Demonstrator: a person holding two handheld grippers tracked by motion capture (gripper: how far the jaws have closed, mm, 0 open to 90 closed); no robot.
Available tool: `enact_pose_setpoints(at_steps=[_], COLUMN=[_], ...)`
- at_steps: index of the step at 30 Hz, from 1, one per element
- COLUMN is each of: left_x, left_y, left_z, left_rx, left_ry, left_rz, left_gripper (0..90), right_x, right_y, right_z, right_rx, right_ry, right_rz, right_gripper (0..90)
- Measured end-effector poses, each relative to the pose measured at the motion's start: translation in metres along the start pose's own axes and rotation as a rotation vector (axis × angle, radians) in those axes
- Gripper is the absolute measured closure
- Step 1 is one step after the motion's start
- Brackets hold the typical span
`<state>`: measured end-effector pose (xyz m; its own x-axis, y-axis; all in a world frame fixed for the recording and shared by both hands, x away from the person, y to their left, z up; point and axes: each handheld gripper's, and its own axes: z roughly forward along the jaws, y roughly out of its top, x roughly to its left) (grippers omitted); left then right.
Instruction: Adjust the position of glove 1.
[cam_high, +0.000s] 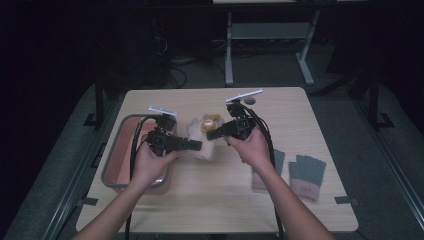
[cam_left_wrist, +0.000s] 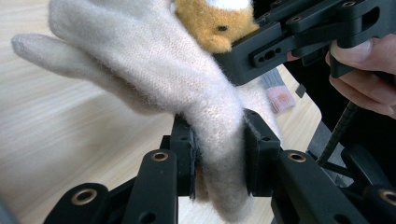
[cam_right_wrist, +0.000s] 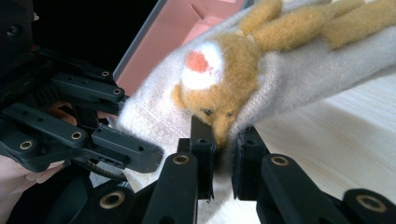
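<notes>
High view: you hold the cream glove (cam_high: 202, 141) off the table (cam_high: 310, 120) at frame centre, between both tools. Your left gripper (cam_high: 197, 145) comes in from the left and bites its lower edge. Your right gripper (cam_high: 212, 134) comes in from the right and bites near the brown animal patch (cam_high: 210, 121).

Left gripper view: jaws narrow, clamped on a fold of the glove (cam_left_wrist: 187, 88) at lower centre. Glove fingers point to the upper left of the frame; the long axis runs from upper left down to the jaws. Your right gripper's black body (cam_left_wrist: 299, 32) sits upper right, touching the knit beside the patch (cam_left_wrist: 215, 23).

Right gripper view: jaws narrow, pinching the knit (cam_right_wrist: 299, 79) just under the patch (cam_right_wrist: 219, 88). The glove stretches from lower centre to upper right.

Room: the pink bin (cam_high: 120, 150) is just left of your left hand (cam_high: 147, 165), its near wall beside that wrist. Two grey gloves (cam_high: 300, 172) lie to the lower right, beside your right forearm. Bare wood is open above the glove towards the top edge, and along the bottom edge between your forearms. Table's right edge is well apart from the tools.
</notes>
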<state>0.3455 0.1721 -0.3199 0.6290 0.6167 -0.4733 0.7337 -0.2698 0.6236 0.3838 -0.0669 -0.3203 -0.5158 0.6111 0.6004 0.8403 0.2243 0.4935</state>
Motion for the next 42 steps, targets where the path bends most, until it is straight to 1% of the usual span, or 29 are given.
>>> enact_pose_setpoints(at_steps=[2,3,4,7,11,12,15,21,22,27,29,33,37,40,42], left_x=[0.001,0.001,0.003,0.005,0.007,0.008,0.010,0.014,0.014,0.020,0.022,0.027,0.033,0.037,0.039], left_y=[0.002,0.003,0.004,0.006,0.009,0.010,0.013,0.017,0.017,0.016,0.016,0.014,0.012,0.009,0.007], left_z=[-0.004,-0.006,-0.008,-0.014,-0.023,-0.025,-0.032,-0.044,-0.046,-0.056,-0.060,-0.069,-0.078,-0.084,-0.088], left_rx=[0.002,-0.005,-0.005,-0.008,-0.013,-0.016,-0.015,-0.022,-0.029,-0.036,-0.038,-0.048,-0.048,-0.051,-0.051], left_ry=[-0.001,-0.002,-0.004,-0.007,0.003,0.004,0.003,0.005,0.007,0.011,0.014,0.020,0.029,0.040,0.043], left_rz=[0.004,-0.005,0.002,-0.001,0.005,0.000,0.008,0.001,-0.002,-0.009,-0.010,-0.015,-0.015,-0.021,-0.034], left_gripper=[69.4,69.4,69.4,69.4,69.4,69.4,69.4,69.3,69.3,69.3,69.3,69.3,69.3,69.3,69.3], right_x=[0.002,0.004,0.006,0.009,0.015,0.017,0.022,0.031,0.033,0.039,0.042,0.049,0.055,0.060,0.062], right_y=[0.003,0.004,0.006,0.011,0.018,0.020,0.025,0.036,0.037,0.043,0.046,0.052,0.056,0.059,0.061], right_z=[0.000,0.000,0.000,0.001,0.004,0.005,0.006,0.007,0.008,0.014,0.017,0.024,0.032,0.039,0.043], right_rx=[0.000,0.001,-0.001,-0.001,-0.003,-0.004,-0.004,-0.009,-0.010,-0.007,-0.004,0.001,0.002,0.010,0.013], right_ry=[0.002,0.002,0.003,0.010,0.014,0.018,0.022,0.027,0.026,0.039,0.038,0.046,0.053,0.060,0.066], right_rz=[-0.005,-0.004,-0.009,-0.016,-0.031,-0.032,-0.042,-0.058,-0.059,-0.064,-0.072,-0.081,-0.090,-0.094,-0.096], right_gripper=[81.2,81.1,81.1,81.1,81.1,81.1,81.1,81.1,81.1,81.1,81.1,81.0,81.0,81.0,81.1])
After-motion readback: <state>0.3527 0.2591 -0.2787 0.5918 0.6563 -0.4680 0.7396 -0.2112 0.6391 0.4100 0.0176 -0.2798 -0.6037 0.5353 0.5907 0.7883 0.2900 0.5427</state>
